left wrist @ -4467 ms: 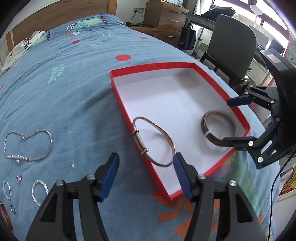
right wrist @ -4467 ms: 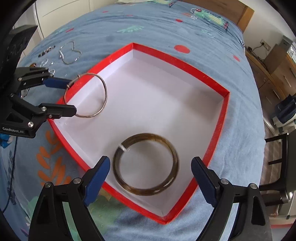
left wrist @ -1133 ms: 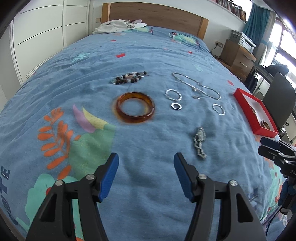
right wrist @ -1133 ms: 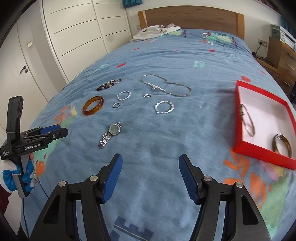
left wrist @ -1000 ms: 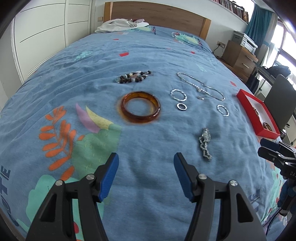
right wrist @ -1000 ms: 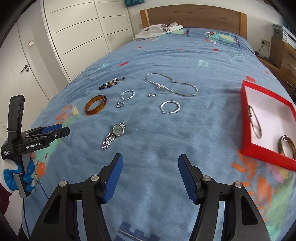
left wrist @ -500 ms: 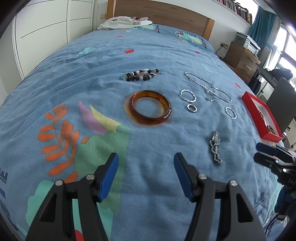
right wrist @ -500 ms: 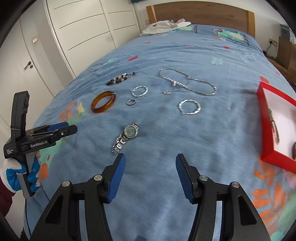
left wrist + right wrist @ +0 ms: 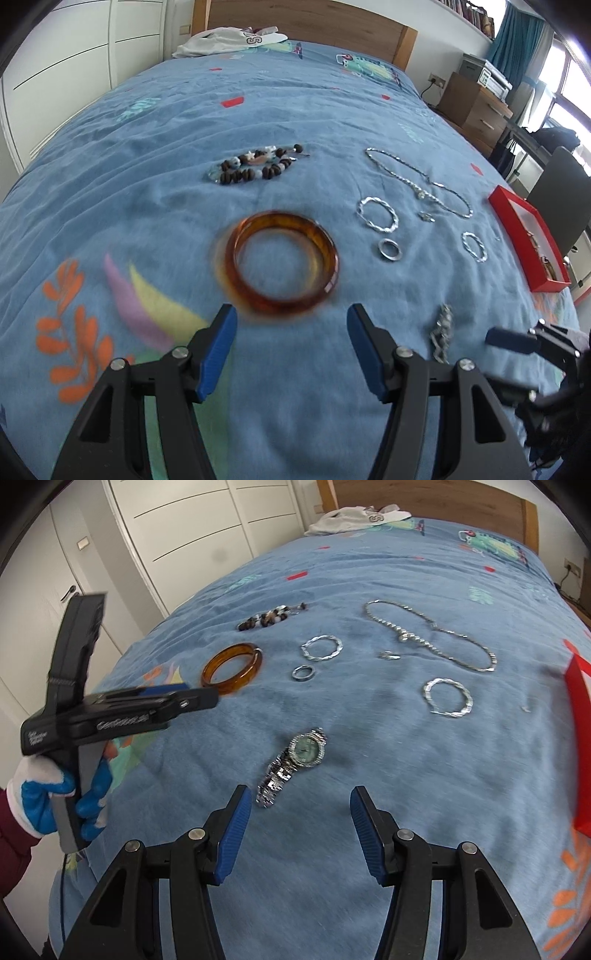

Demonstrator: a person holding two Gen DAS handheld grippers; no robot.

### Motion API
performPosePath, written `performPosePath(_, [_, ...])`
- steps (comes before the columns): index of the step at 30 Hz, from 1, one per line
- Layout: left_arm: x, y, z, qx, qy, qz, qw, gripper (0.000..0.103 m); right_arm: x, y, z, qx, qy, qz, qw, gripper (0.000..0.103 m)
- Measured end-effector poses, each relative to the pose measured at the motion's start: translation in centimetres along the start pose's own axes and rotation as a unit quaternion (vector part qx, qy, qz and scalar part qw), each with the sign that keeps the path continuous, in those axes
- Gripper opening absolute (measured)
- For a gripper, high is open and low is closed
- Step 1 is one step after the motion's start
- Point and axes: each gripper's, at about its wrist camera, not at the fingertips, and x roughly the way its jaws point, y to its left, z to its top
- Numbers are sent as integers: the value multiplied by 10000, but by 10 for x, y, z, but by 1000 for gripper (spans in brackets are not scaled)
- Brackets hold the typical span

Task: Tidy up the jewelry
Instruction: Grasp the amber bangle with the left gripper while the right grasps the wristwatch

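Observation:
An amber bangle (image 9: pixel 282 263) lies on the blue bedspread just ahead of my left gripper (image 9: pixel 290 347), which is open and empty. The bangle also shows in the right wrist view (image 9: pixel 232 668). My right gripper (image 9: pixel 301 823) is open and empty, just short of a silver watch (image 9: pixel 293 762), which also shows in the left wrist view (image 9: pixel 441 332). A beaded bracelet (image 9: pixel 256 168), a silver necklace (image 9: pixel 419 181), two twisted silver hoops (image 9: pixel 378 219) (image 9: pixel 474 246) and a small ring (image 9: pixel 390 250) lie farther off. The red box (image 9: pixel 517 221) sits at the right edge.
White clothing (image 9: pixel 229 38) lies by the wooden headboard (image 9: pixel 306 18). White wardrobe doors (image 9: pixel 192 528) stand to the left of the bed. A wooden dresser (image 9: pixel 476 99) and a dark chair (image 9: pixel 561 192) stand to the right.
Both grippers left the red box, where two bangles now lie, and moved across the bed. My left gripper has closed in on the amber bangle, my right on the watch.

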Motion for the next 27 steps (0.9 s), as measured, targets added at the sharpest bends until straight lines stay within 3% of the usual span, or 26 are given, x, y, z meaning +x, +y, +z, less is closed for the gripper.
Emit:
performPosePath(9, [25,4,21,83,21,82,9999,61,30,5,14,151,140,62,9998,55])
performPosePath(20, [50,5,40,44,-33,243,9997,70,47,5,19,360,116,33,9993,55])
performPosePath(27, [62,8,53,0,-99,287,9995,72,47,-1,19,479,49,-59,9988,38])
